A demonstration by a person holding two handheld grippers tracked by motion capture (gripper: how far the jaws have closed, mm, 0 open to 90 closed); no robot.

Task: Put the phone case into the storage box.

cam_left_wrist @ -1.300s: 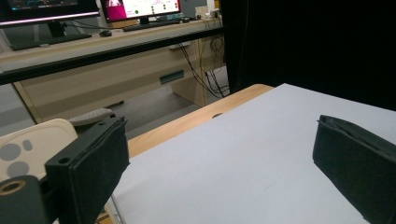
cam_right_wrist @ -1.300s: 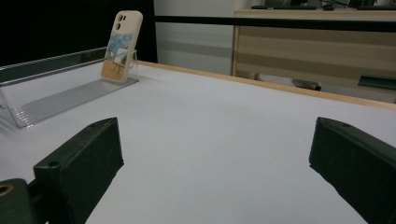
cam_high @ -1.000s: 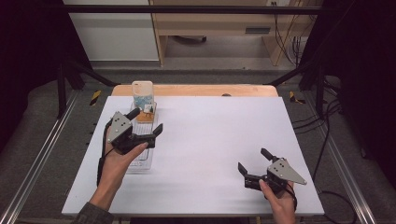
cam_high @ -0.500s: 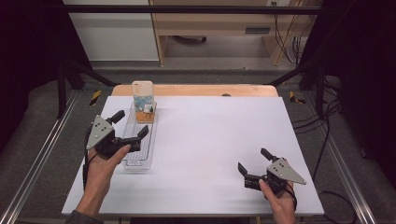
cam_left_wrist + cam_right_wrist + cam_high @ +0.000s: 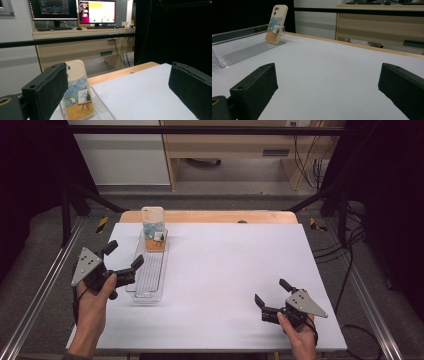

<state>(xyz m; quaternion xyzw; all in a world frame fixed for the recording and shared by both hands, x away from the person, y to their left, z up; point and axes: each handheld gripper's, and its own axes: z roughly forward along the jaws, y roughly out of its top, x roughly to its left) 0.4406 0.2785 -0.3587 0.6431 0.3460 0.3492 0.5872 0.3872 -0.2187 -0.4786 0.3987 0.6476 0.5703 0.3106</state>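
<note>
A cream phone case [image 5: 152, 226] with a painted picture stands upright at the far end of a clear plastic tray [image 5: 145, 280] on the left of the white table. My left gripper [image 5: 125, 254] is open and empty, held beside the tray's left wall near the table's left edge. In the left gripper view the phone case [image 5: 78, 95] stands close ahead between the open jaws, partly behind the left one. My right gripper [image 5: 271, 292] is open and empty, low over the table's near right part. From the right gripper view, the phone case [image 5: 276, 23] and tray [image 5: 244, 52] lie far off to the left.
The white table sheet [image 5: 230, 265] ends in a wooden strip [image 5: 215, 216] at the far edge. Metal rails [image 5: 45, 285] run along both sides. A wooden desk [image 5: 75, 47] with monitors [image 5: 96, 11] stands beyond the table.
My left gripper has moved left, from above the tray to beside its left wall, still open. The right gripper has not moved.
</note>
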